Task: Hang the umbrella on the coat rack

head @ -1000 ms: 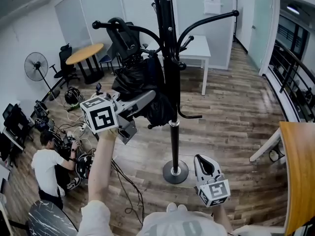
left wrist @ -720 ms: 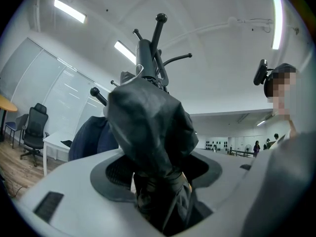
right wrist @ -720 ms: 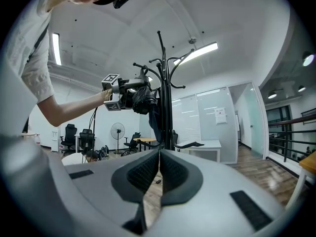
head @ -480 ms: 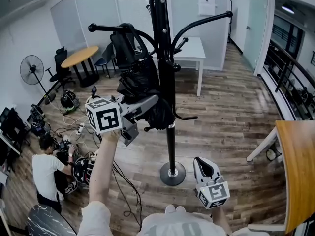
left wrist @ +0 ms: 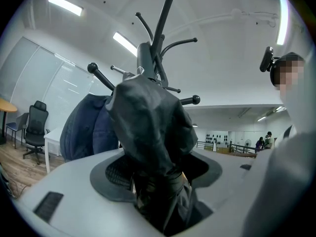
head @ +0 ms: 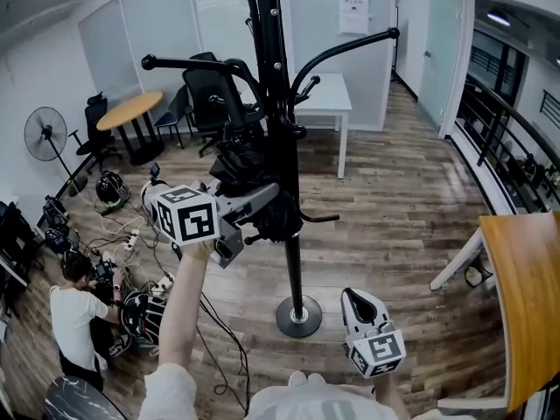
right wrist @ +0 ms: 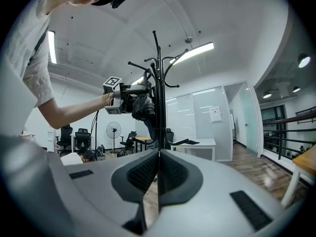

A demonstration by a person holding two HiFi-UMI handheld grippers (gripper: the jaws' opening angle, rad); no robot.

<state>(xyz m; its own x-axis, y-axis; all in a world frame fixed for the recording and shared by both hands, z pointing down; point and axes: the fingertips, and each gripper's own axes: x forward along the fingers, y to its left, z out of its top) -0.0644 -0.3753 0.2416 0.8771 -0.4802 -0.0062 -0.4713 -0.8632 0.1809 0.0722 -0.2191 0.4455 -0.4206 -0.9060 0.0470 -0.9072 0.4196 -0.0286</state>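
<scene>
A black folded umbrella point(head: 249, 171) is bunched against the black coat rack point(head: 282, 129), just below its curved hooks. My left gripper point(head: 261, 198) is shut on the umbrella and points level at the pole. In the left gripper view the umbrella's fabric point(left wrist: 148, 132) fills the gap between the jaws, with the coat rack's hooks point(left wrist: 158, 38) rising behind it. A dark blue garment point(left wrist: 84, 127) hangs on the rack's left side. My right gripper point(head: 357, 297) hangs low near the rack's base, shut and empty. The right gripper view shows the coat rack point(right wrist: 159, 83) with the umbrella point(right wrist: 140, 105) held beside it.
A person point(head: 74, 309) crouches among cables on the floor at lower left. A standing fan point(head: 44, 134), a round table point(head: 129, 112), office chairs and a white table point(head: 324, 94) stand behind the rack. A wooden tabletop point(head: 525, 296) edges in at right.
My left gripper has sunk a little with the umbrella, staying close to the pole. The right gripper has stayed where it was.
</scene>
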